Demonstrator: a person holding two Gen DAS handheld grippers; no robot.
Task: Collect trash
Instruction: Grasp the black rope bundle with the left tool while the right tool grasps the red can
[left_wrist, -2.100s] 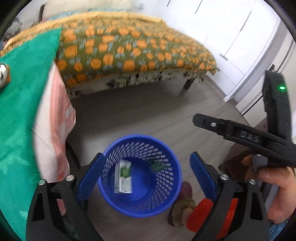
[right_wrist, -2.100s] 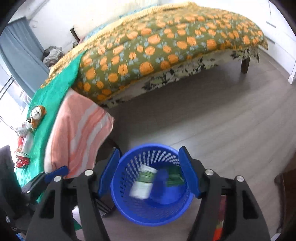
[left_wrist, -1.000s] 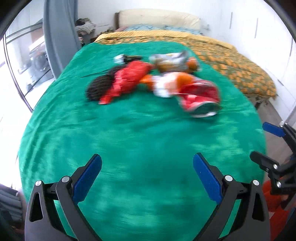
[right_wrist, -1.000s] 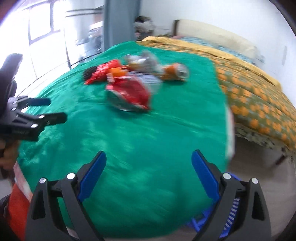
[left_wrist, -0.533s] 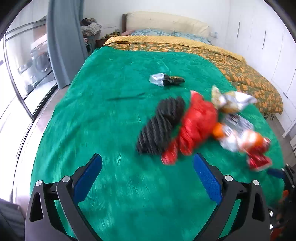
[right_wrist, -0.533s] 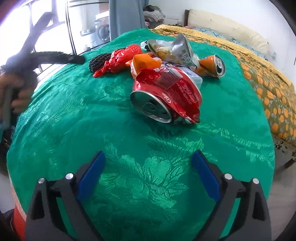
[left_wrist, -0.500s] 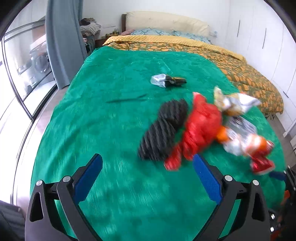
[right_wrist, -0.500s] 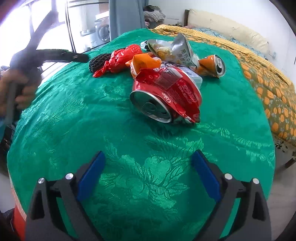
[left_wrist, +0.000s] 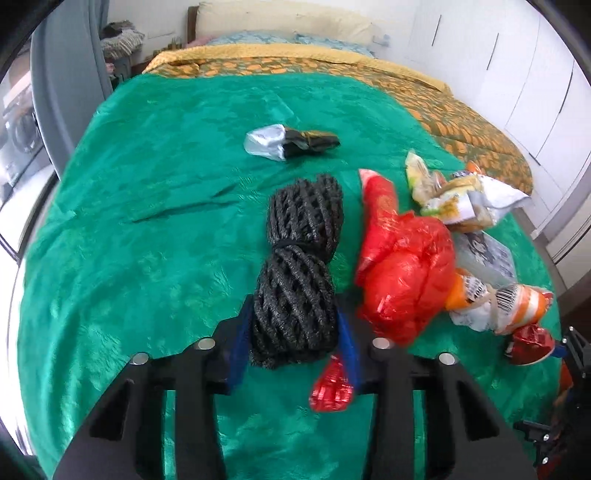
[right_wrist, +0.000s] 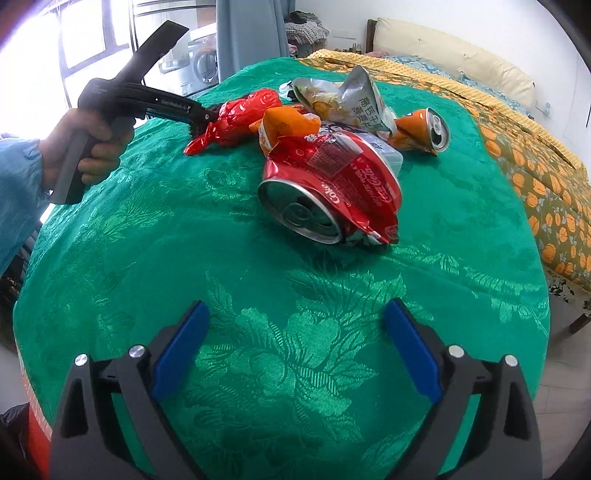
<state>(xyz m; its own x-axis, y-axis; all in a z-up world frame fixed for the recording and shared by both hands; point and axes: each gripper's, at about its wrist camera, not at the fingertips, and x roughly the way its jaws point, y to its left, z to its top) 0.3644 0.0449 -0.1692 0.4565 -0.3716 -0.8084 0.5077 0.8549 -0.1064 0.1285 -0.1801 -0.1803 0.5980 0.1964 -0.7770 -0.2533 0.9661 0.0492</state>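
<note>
Trash mostly uncollected on the green tabletop (left_wrist: 147, 258): left gripper (left_wrist: 295, 343) fingers closing around black mesh bundle (left_wrist: 299, 266), right gripper (right_wrist: 291, 350) wide open, empty, crushed red can (right_wrist: 332, 188) mid-frame.

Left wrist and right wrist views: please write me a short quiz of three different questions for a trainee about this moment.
1. True or false: the right gripper has a can between its pads.
2. Which item sits between the closing left gripper pads? A) black mesh bundle B) red plastic bag C) crushed red can
3. What colour is the cloth under the trash?

Key: 1 false; 2 A; 3 green.
</note>
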